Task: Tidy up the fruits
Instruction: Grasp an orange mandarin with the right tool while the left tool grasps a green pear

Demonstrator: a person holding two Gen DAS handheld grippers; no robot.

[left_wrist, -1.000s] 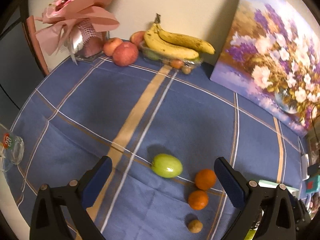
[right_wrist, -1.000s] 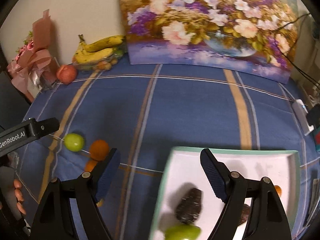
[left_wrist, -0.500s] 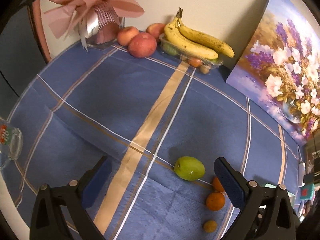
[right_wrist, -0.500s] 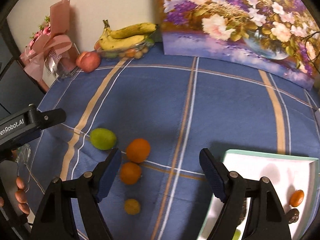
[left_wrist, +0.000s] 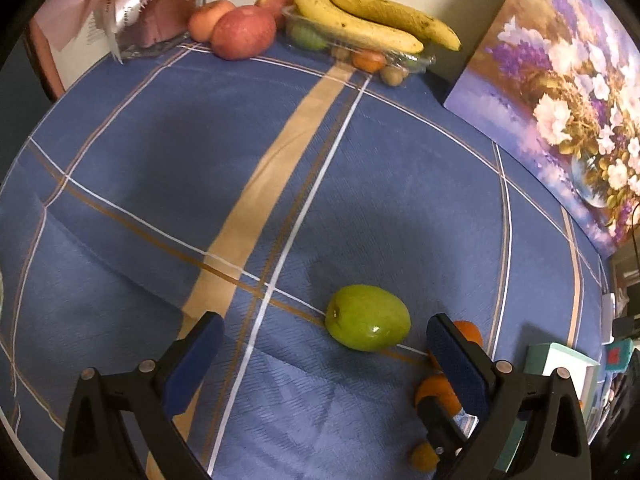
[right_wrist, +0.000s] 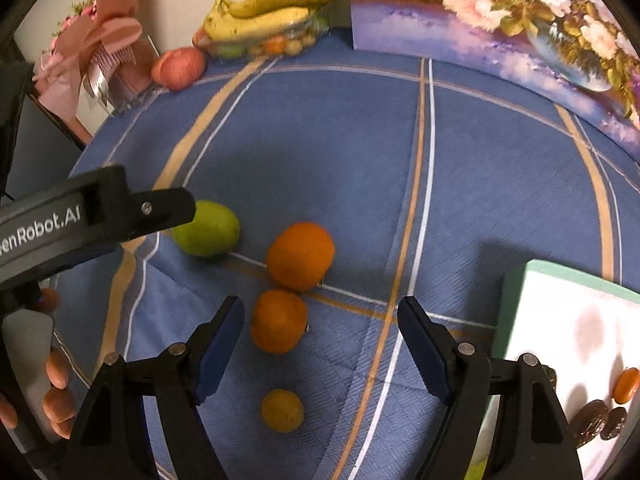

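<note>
— Fruits are seen scattered on the blue checked tablecloth; where is each placed relative to the green apple?

— A larger orange is found just beside the green apple, on the side toward the white tray. A smaller orange is set touching the larger one, nearer the camera in the right wrist view, and a small yellow-brown fruit is laid nearer still, apart from both.

— How is the left gripper held?

— Its jaws are spread wide, with nothing clasped. The green apple is framed between the two blue pads but is touched by neither (it lies closer to the pad on the right of the view). The gripper is pointed steeply down at the cloth.

— And the right gripper?

— It is likewise held wide open and empty. The smaller orange is seen just inside the left pad; whether it is touched cannot be told. The tablecloth alone is framed by the rest of the gap.

— What is kept far from the green apple?

— Bananas are piled on a clear container at the wall, with red apples beside them and a pink wrapped bouquet further along. A flower painting is leaned against the wall. On the white tray, a small orange fruit and some dark fruits are laid.
</note>
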